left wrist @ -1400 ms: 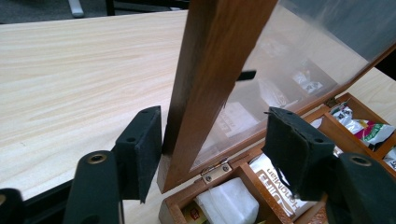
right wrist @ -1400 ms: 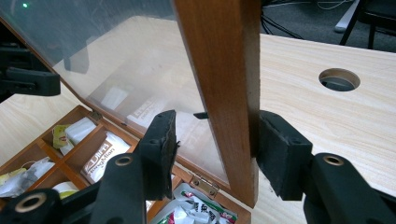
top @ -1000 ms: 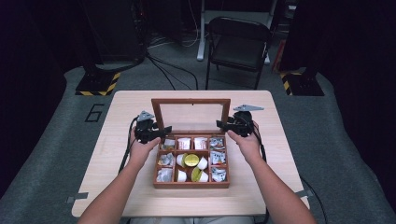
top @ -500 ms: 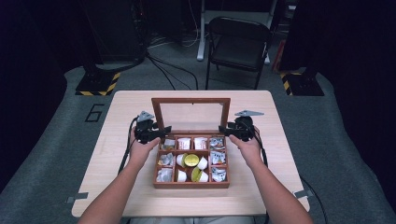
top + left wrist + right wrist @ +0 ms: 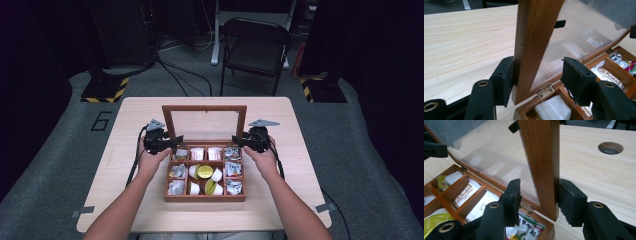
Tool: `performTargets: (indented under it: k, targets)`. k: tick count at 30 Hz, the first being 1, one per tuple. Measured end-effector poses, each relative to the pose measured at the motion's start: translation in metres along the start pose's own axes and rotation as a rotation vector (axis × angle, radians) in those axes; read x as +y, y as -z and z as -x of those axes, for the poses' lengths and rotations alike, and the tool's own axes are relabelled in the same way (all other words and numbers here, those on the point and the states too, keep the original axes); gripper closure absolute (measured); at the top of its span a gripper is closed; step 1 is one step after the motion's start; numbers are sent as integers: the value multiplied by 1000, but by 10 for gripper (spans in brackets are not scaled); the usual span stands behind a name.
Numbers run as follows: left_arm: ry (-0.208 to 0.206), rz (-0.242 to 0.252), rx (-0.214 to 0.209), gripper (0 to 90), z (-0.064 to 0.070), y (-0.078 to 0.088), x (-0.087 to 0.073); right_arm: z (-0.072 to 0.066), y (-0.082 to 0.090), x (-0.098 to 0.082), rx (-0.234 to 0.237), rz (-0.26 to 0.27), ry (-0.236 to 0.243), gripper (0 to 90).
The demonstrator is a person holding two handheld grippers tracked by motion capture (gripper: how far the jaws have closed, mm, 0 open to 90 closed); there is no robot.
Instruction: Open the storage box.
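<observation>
- Showing the high view: a wooden box (image 5: 205, 196) sits near the front middle of the table (image 5: 300, 130), its glass-paned lid (image 5: 205, 108) standing upright at the back. The left gripper (image 5: 172, 143) and right gripper (image 5: 239, 141) flank the lid's two side rails, probably to steady or swing it evenly. A "6" (image 5: 100, 121) is marked on the floor.
- Showing the left gripper view: the jaws stand apart astride the lid's side rail (image 5: 534, 47); one pad touches the wood, the other hangs clear over the glass, so nothing is clamped. A brass hinge (image 5: 545, 90) joins lid to box just below.
- Showing the right gripper view: the jaws again straddle the other rail (image 5: 542, 162), parted, the outer pad against the wood. Packets (image 5: 465, 192) fill the compartments; one seems to read "Dilmah", uncertainly. A round hole (image 5: 610, 147) pierces the tabletop.
</observation>
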State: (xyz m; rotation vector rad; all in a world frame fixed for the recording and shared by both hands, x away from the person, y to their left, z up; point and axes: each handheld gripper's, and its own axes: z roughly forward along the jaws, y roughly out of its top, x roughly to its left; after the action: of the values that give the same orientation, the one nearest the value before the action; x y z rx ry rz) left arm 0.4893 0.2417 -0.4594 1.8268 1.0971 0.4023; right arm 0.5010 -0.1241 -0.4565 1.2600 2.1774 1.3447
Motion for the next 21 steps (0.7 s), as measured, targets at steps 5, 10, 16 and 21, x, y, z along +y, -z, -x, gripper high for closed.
performTargets:
  k: [5, 10, 16, 21]
  targets:
    - [37, 11, 1, 468, -4, 0, -8, -1, 0, 0, -11, 0, 12, 529]
    - [23, 13, 19, 479, -2, -3, -9, -2, -2, 0, -29, 9, 1, 541]
    - [52, 19, 19, 490, -4, -4, -9, 0, -4, 0, -34, 13, -13, 552]
    - [69, 19, 32, 486, -3, -6, -8, 0, -7, 0, -52, 24, -19, 557]
